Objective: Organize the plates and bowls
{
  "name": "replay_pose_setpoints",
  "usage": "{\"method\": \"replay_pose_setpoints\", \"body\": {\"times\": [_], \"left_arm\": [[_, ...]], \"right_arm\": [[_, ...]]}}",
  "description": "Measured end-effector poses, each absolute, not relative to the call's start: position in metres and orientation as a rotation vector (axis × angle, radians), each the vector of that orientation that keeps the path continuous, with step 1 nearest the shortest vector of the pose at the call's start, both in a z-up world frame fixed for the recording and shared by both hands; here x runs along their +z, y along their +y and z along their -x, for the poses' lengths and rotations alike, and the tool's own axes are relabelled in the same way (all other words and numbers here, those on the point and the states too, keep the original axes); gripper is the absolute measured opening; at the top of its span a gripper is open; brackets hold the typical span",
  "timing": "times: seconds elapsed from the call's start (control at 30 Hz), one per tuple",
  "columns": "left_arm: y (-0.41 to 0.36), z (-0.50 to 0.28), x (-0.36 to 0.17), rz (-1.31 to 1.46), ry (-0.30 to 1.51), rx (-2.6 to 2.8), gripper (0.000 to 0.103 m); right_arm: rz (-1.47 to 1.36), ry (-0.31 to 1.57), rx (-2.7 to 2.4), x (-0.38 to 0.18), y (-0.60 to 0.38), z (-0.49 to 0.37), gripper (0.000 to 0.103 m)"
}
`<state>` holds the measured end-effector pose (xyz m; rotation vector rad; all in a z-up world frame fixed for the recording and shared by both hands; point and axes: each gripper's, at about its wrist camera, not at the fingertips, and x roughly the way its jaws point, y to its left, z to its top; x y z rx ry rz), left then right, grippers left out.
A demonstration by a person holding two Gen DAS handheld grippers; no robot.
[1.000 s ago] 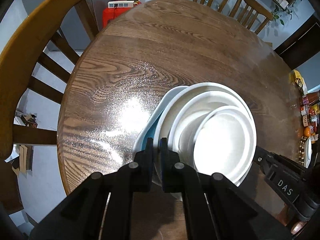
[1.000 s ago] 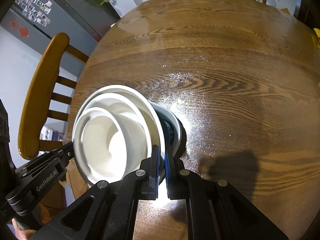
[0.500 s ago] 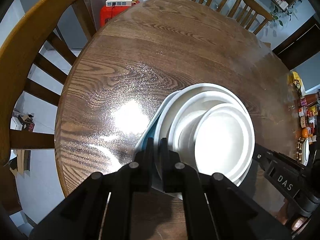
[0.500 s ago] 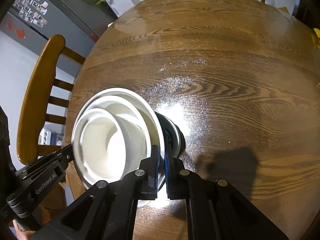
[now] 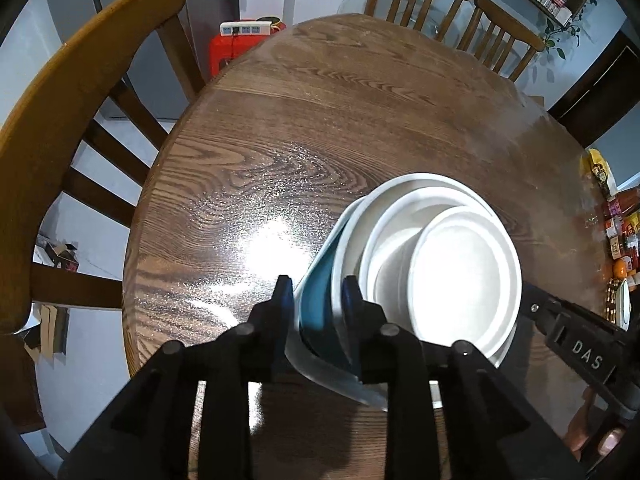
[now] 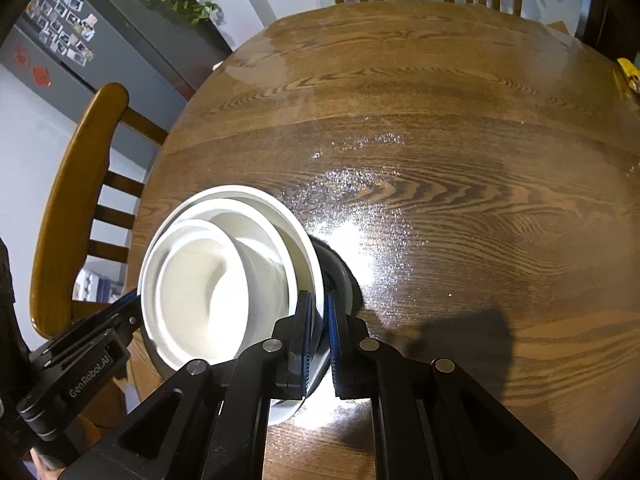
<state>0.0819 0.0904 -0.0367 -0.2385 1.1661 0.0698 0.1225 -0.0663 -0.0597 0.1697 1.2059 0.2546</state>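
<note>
I'm looking down on a round, glossy wooden table (image 5: 320, 128) with strong grain and a bright glare patch. One nested stack of white dishes (image 5: 448, 264) sits on its near side.

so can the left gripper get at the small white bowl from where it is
Probably not directly: the left gripper, jaws opening, straddles the stack's rim, and the small bowl sits nested inside the bigger bowl, past that rim.

Glossy wood-grain table (image 5: 280, 128), glazed white bowls (image 5: 464, 272)
</note>
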Motion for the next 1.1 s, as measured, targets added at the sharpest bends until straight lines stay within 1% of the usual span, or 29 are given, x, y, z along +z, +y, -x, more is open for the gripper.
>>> {"method": "replay_pose_setpoints", "body": {"times": [0.23,0.33,0.43,0.47,0.5,0.57,0.63,0.67,0.7,0.73,0.77,0.8,0.87,0.93,1.0,1.1], "left_arm": [[0.091,-0.077,-0.036,0.223,1.146,0.086,0.033],[0.090,-0.071,-0.033,0.206,1.127,0.094,0.039],[0.092,-0.065,-0.029,0.187,1.099,0.104,0.049],[0.092,-0.062,-0.027,0.182,1.087,0.104,0.054],[0.091,-0.060,-0.026,0.181,1.078,0.100,0.061],[0.091,-0.054,-0.022,0.175,1.054,0.095,0.067],[0.089,-0.047,-0.018,0.155,1.032,0.096,0.068],[0.088,-0.044,-0.016,0.148,1.024,0.093,0.068],[0.087,-0.041,-0.014,0.144,1.016,0.091,0.071],[0.087,-0.038,-0.012,0.136,1.004,0.091,0.073],[0.086,-0.035,-0.010,0.128,0.992,0.092,0.076],[0.086,-0.030,-0.007,0.122,0.975,0.094,0.077],[0.085,-0.024,-0.003,0.117,0.957,0.091,0.079],[0.085,-0.018,-0.001,0.105,0.944,0.090,0.084],[0.083,-0.011,0.003,0.091,0.927,0.087,0.089],[0.081,-0.004,0.006,0.085,0.916,0.073,0.091]], "right_arm": [[-0.150,1.174,0.242,-0.056,-0.068,-0.116,0.009],[-0.124,1.138,0.234,-0.050,-0.070,-0.109,0.009],[-0.094,1.109,0.226,-0.045,-0.071,-0.101,0.009],[-0.083,1.093,0.227,-0.042,-0.072,-0.096,0.009],[-0.075,1.086,0.228,-0.041,-0.072,-0.095,0.009],[-0.056,1.064,0.226,-0.038,-0.071,-0.088,0.010],[-0.042,1.043,0.235,-0.035,-0.071,-0.081,0.014],[-0.035,1.033,0.238,-0.034,-0.071,-0.077,0.021],[-0.029,1.021,0.247,-0.033,-0.071,-0.072,0.032],[-0.026,1.013,0.255,-0.032,-0.070,-0.068,0.037],[-0.022,1.002,0.261,-0.031,-0.070,-0.064,0.045],[-0.019,0.990,0.267,-0.030,-0.070,-0.060,0.047],[-0.015,0.970,0.283,-0.027,-0.069,-0.052,0.048],[-0.020,0.959,0.304,-0.026,-0.069,-0.043,0.050],[-0.013,0.956,0.328,-0.027,-0.066,-0.036,0.056],[0.025,0.934,0.351,-0.026,-0.061,-0.024,0.058]]}}
